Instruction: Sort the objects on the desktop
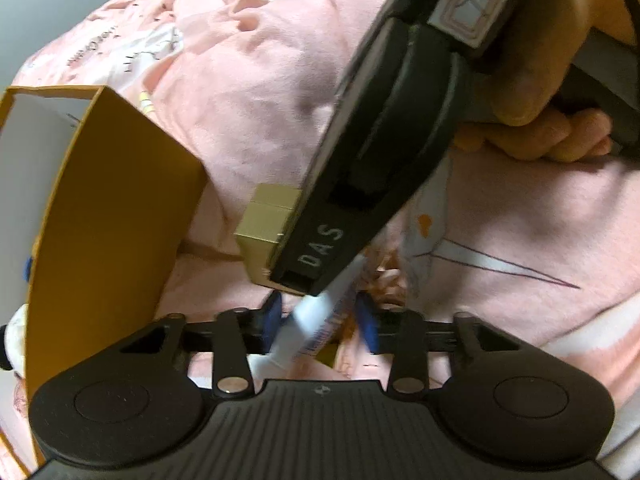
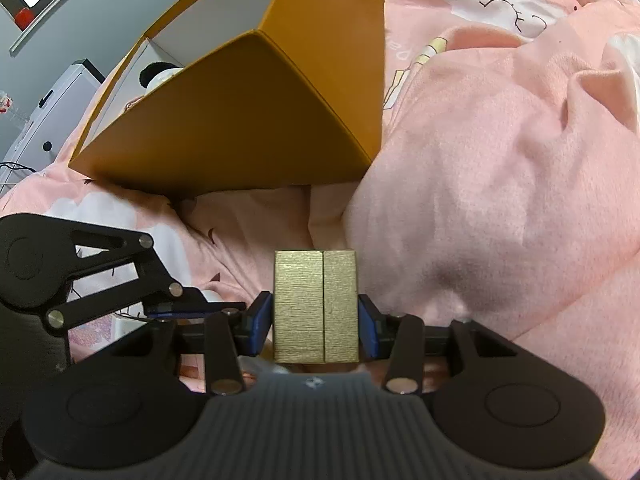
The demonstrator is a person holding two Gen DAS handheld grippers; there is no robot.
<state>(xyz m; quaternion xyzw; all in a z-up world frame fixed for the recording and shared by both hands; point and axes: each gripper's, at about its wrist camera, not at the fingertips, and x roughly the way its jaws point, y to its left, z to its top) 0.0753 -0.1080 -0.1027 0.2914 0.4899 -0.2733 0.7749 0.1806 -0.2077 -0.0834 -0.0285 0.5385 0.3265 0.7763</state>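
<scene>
The right gripper [image 2: 316, 322] clamps a gold box [image 2: 315, 306] between its blue pads, long axis running away from the camera, over the pink blanket [image 2: 500, 200] near the orange carton [image 2: 248, 120]. The left gripper [image 1: 320, 320] straddles a white tube [image 1: 316, 322] lying diagonally, lettering blurred; whether it's pinched, I can't tell. "DAS" marks the right gripper's body

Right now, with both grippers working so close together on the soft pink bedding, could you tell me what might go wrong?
1. The right gripper grips the gold box just above the left gripper; lifting either could knock the other.
2. The white tube lies slanted between the left jaws, so it may twist or slip.
3. The orange box sits tilted on the rumpled blanket and could tip when things drop in.
</scene>
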